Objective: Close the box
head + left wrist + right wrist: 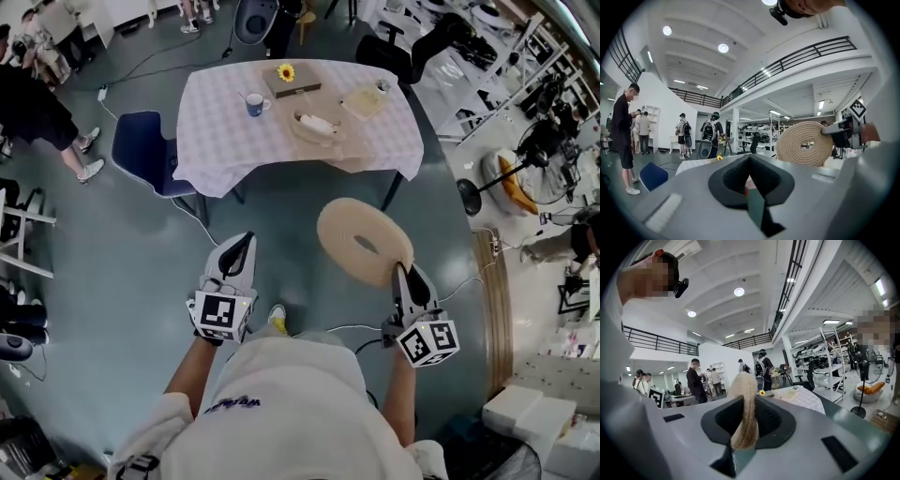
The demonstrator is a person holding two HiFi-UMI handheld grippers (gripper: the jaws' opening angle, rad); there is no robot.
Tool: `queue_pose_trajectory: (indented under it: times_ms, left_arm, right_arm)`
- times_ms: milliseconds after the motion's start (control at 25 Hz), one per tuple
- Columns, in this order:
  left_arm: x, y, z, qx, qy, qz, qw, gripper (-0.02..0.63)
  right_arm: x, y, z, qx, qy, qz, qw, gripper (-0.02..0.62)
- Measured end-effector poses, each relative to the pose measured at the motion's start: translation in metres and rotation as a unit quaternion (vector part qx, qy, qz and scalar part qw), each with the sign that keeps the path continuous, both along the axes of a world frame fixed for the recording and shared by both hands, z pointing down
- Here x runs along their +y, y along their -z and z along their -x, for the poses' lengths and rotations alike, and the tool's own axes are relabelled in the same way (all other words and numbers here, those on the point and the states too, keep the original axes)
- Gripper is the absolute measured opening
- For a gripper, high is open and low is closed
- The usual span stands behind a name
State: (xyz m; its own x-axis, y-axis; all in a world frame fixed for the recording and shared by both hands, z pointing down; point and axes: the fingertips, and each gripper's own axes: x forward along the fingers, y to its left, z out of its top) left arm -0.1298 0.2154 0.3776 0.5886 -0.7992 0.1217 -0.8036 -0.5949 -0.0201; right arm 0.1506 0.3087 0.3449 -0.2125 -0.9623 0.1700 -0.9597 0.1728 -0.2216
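A round woven rope lid (361, 239) with a hole in its middle is held up on edge, my right gripper (405, 272) shut on its rim. In the right gripper view the lid (745, 399) stands upright between the jaws. It shows as a disc (806, 143) at the right of the left gripper view. My left gripper (246, 242) hangs level beside it, jaws together and nothing in them (751, 185). Ahead stands a table (216, 141) with a checked cloth. On it is a woven basket (317, 127) holding something pale.
The table also carries a flat box with a sunflower (291, 80), a blue mug (254, 104) and a pale square dish (364, 101). A blue chair (145, 150) stands left of the table. Cables cross the floor. People stand at the far left, racks and a fan at the right.
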Motion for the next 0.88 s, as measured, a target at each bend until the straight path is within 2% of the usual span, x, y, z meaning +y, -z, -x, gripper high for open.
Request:
queue_pose_trajectory:
  times_ms: [200, 400, 640, 880]
  left_arm:
    - [-0.018, -0.007, 0.000, 0.005, -0.016, -0.006, 0.9998, 0.000]
    - [-0.035, -0.008, 0.012, 0.026, -0.004, 0.010, 0.9996, 0.000]
    - [-0.057, -0.017, 0.005, 0.013, -0.003, 0.015, 0.9998, 0.000]
    - [-0.097, -0.025, -0.006, 0.008, 0.009, 0.017, 0.9998, 0.000]
  right_arm:
    - [-0.013, -0.004, 0.002, 0.004, -0.010, 0.014, 1.000, 0.069]
    - [-0.029, -0.008, 0.005, 0.016, -0.018, 0.026, 0.999, 0.069]
    - [-0.052, -0.019, -0.008, 0.009, -0.025, 0.037, 0.999, 0.069]
    - [-0.105, -0.028, -0.026, -0.002, -0.017, 0.030, 0.999, 0.069]
